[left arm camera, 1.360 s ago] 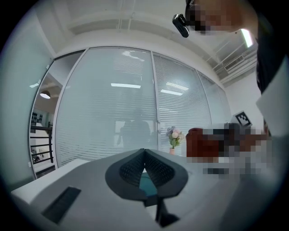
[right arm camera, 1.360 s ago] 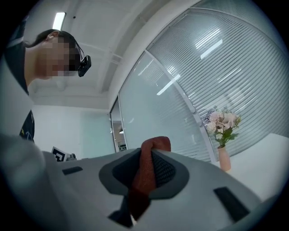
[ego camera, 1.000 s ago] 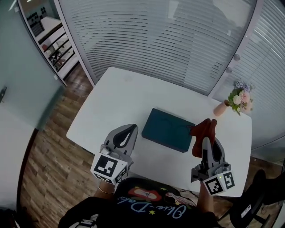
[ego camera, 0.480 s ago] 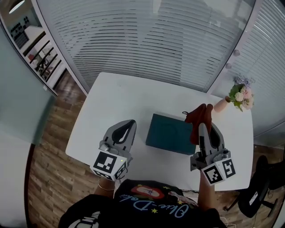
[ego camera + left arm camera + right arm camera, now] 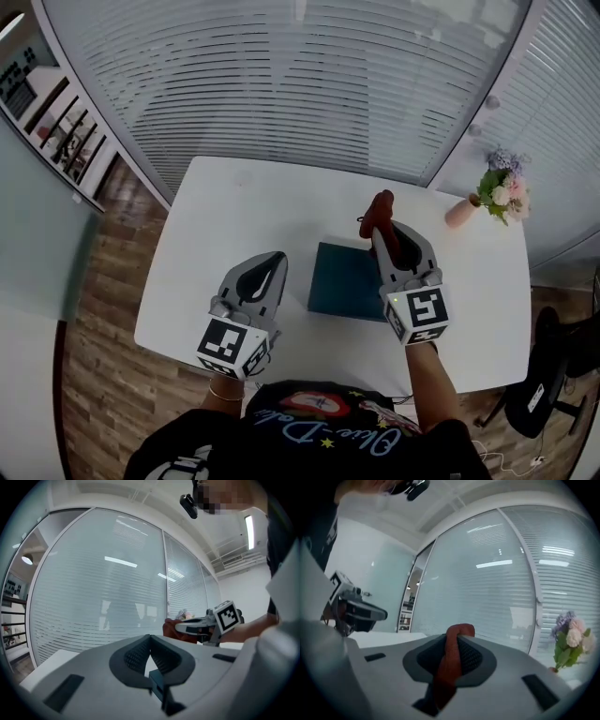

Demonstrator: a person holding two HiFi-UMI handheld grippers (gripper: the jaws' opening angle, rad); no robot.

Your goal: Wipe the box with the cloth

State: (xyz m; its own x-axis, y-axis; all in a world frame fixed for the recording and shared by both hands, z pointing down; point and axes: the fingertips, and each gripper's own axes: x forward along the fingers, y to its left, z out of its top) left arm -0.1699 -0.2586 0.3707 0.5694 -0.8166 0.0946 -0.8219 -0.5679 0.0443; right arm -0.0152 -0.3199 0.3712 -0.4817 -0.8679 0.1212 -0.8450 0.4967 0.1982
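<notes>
A dark teal flat box [image 5: 341,281] lies on the white table [image 5: 225,211], a little right of its middle. My right gripper [image 5: 380,225] is shut on a red cloth [image 5: 379,208], which sticks up from its tips. It hovers over the box's right part and hides that side. In the right gripper view the cloth [image 5: 450,665] runs as a strip between the pads. My left gripper [image 5: 277,258] is shut with nothing in it, just left of the box. The left gripper view shows its own jaws [image 5: 150,637] closed and the cloth [image 5: 174,629] off to the right.
A pink vase of flowers [image 5: 495,194] stands at the table's far right corner; the flowers [image 5: 572,637] also show in the right gripper view. Slatted glass walls stand behind the table. A black office chair [image 5: 553,384] sits to the right, on wood flooring.
My right gripper has carried the red cloth left and away from me, from the box's right edge to over its far right part. The left gripper has barely moved.
</notes>
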